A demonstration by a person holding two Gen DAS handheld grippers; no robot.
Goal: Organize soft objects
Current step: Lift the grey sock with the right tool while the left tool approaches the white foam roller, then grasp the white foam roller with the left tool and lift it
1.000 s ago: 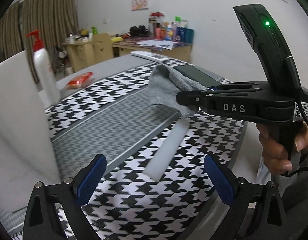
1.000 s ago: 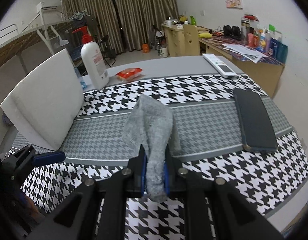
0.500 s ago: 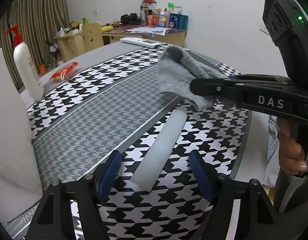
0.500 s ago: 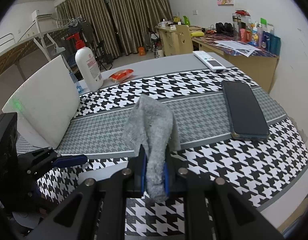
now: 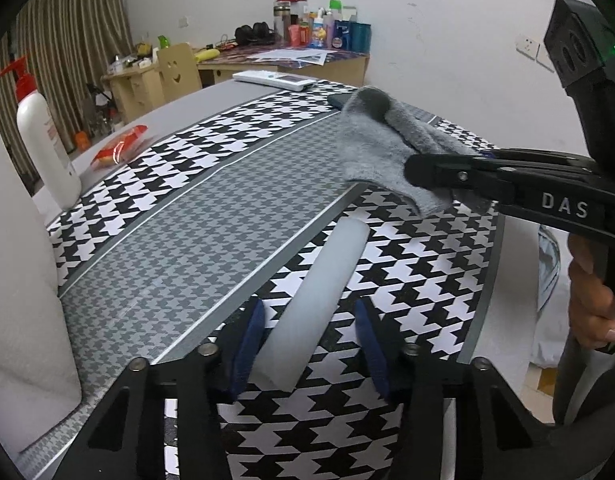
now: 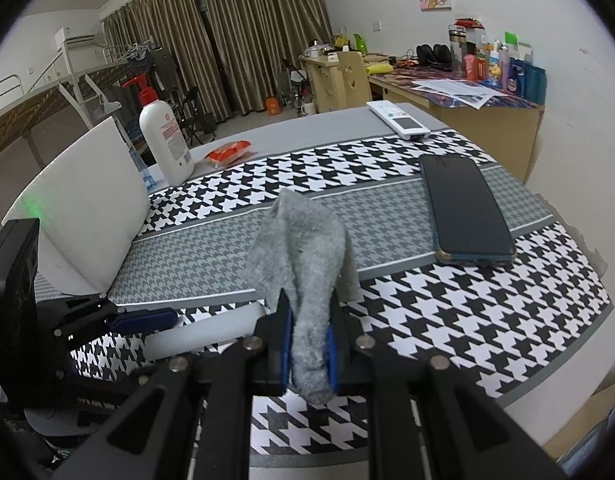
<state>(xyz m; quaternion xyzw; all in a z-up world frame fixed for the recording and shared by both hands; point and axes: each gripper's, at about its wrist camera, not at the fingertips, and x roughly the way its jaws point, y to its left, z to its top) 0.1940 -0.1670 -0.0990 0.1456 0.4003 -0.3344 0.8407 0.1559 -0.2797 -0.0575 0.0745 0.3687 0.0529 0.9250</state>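
**Two grippers, one sock, one foam roll**

One grey sock (image 6: 303, 256) hangs above the houndstooth tablecloth (image 6: 447, 320), clenched between the blue pads of the right gripper (image 6: 309, 350); its lower end pokes out below the pads and the rest stands up in a loose fold. In the left wrist view the same sock (image 5: 381, 148) juts from the right gripper (image 5: 439, 174), with a hand (image 5: 593, 296) on the handle at the right edge.

One white foam roll (image 5: 319, 300) lies on the checked band near the table's front edge. The left gripper (image 5: 311, 346) straddles its near end and its jaws are closing; the left pad is at the roll's side, the right pad stands apart from it.

One white foam board (image 6: 87, 204) stands tilted at the left edge. One pump bottle (image 6: 165, 136) with a red top and one orange packet (image 6: 227, 152) sit at the far side, one white remote (image 6: 399, 118) at the far right corner, and one dark phone (image 6: 465, 212) lies flat on the right. The grey middle band between board and phone is open cloth.
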